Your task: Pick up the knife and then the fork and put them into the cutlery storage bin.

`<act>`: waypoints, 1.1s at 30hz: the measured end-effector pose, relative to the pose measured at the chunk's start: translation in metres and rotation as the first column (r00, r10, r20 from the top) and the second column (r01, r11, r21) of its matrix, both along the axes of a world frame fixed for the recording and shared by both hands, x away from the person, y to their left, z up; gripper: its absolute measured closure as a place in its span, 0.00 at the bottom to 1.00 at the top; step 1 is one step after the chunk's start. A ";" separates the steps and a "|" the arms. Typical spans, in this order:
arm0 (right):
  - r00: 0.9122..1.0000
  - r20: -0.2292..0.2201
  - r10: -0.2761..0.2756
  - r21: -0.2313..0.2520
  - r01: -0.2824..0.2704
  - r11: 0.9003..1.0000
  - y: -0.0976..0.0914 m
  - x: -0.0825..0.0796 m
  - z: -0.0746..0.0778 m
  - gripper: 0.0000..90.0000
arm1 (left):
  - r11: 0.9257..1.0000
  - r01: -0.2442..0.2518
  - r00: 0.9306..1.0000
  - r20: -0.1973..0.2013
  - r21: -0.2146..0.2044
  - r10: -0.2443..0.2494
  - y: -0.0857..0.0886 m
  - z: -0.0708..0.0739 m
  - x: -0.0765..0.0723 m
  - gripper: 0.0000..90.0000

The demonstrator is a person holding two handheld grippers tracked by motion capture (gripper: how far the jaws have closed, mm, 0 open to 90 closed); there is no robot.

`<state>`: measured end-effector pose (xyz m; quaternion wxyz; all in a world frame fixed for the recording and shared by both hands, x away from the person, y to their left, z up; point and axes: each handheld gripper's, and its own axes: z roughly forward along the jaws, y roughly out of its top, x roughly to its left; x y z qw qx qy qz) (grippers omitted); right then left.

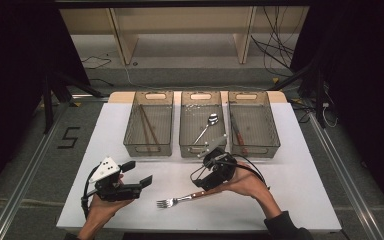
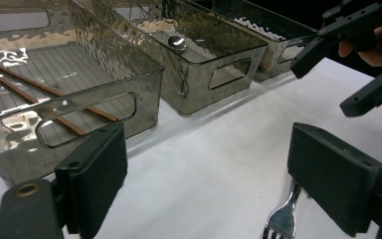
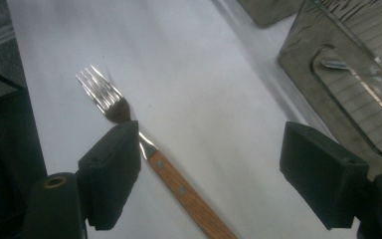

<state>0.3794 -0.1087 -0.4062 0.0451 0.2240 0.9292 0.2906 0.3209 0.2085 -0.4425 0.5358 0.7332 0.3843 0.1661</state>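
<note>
Fork [image 1: 180,199]: wooden handle, lay flat on the white table [image 1: 300,200] near its front edge, tines toward the left edge. My right gripper [image 1: 213,146] hovered just above the handle end, jaws wide, holding nothing. My left gripper [image 1: 137,173] sat near the front left corner, jaws wide, empty. Three bins [image 1: 148,148] lined the back edge.

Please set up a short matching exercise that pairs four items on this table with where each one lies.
Things:
1. fork
2. spoon
3. chopsticks
4. wooden-handled utensil

Places:
A. left bin
B. bare tabletop, between the two tongs
C. right bin
D. middle bin

Pairs: 1-B, 2-D, 3-A, 4-C
</note>
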 end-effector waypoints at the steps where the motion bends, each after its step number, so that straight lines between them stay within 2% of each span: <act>1: 1.000 0.000 0.008 -0.009 -0.008 1.000 0.001 0.000 -0.001 0.28 | 1.000 0.000 1.000 0.000 0.000 0.000 0.000 0.000 0.000 0.17; 9: 0.998 -0.016 0.057 -0.066 -0.058 0.996 0.013 -0.006 -0.012 0.27 | 1.000 0.001 1.000 0.001 0.001 -0.001 0.000 0.000 0.000 0.17; 15: 0.996 -0.032 0.089 -0.131 -0.092 0.987 0.021 -0.009 -0.022 0.24 | 1.000 0.001 1.000 0.000 0.000 -0.001 0.000 0.000 0.000 0.17; 22: 0.992 -0.044 0.119 -0.178 -0.125 0.976 0.028 -0.011 -0.034 0.24 | 1.000 0.001 1.000 0.000 -0.002 -0.001 0.000 0.000 0.000 0.17; 24: 0.990 -0.039 0.134 -0.197 -0.139 0.971 0.029 -0.011 -0.038 0.26 | 1.000 0.001 1.000 0.000 -0.002 -0.001 0.000 0.000 0.000 0.17; 26: 0.991 -0.042 0.125 -0.210 -0.132 0.969 0.030 -0.011 -0.040 0.28 | 1.000 0.002 1.000 0.000 -0.001 -0.002 0.000 0.000 0.000 0.17; 27: 0.989 -0.040 0.141 -0.222 -0.147 0.964 0.030 -0.010 -0.041 0.29 | 1.000 0.003 1.000 0.000 -0.001 -0.003 0.000 0.000 0.000 0.17; 33: 0.986 -0.050 0.156 -0.245 -0.164 0.956 0.033 -0.013 -0.046 0.39 | 1.000 0.005 1.000 0.000 0.002 -0.005 0.000 0.000 0.000 0.17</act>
